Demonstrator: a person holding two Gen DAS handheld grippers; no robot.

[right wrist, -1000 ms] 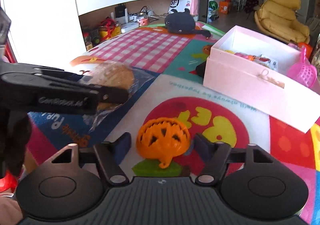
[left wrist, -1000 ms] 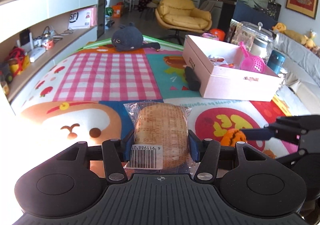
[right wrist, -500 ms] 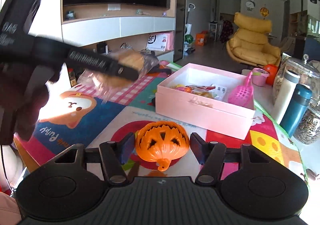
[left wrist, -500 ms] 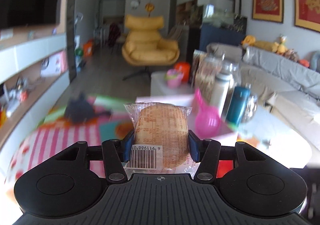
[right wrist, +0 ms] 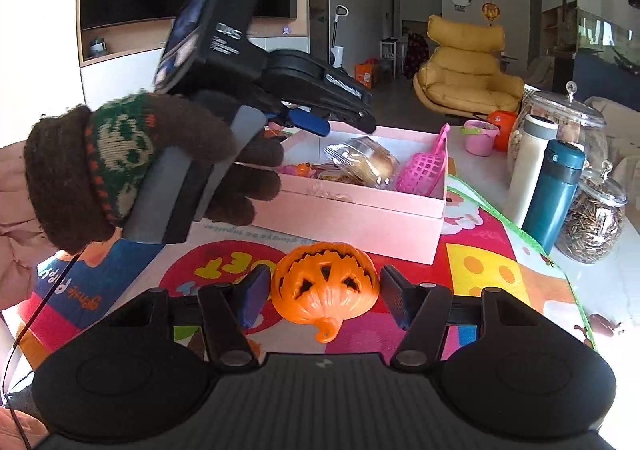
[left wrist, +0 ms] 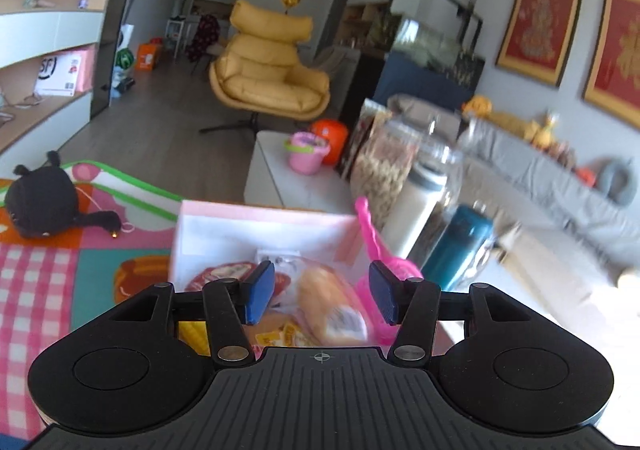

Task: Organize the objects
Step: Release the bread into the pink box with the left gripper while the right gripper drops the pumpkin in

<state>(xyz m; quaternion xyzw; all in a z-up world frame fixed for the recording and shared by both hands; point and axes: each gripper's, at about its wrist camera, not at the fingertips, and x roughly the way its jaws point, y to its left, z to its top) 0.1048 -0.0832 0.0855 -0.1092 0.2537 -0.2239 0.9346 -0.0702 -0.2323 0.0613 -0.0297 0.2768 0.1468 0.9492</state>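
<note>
The box (right wrist: 352, 206) is pale pink with a white inside. The pumpkin (right wrist: 325, 287) is bright orange, its cut-out eyes dark. The scoop (right wrist: 422, 170) is hot pink. The mat (left wrist: 38, 290) shows pink-and-white checks with a green border. The glove (right wrist: 132, 166) is dark brown, banded green, cream and orange. The armchair (left wrist: 268, 78) is mustard yellow.

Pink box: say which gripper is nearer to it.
Left. The left gripper hangs over the pink box, above the wrapped bun inside. The right gripper, around the orange pumpkin, sits short of its front wall.
</note>
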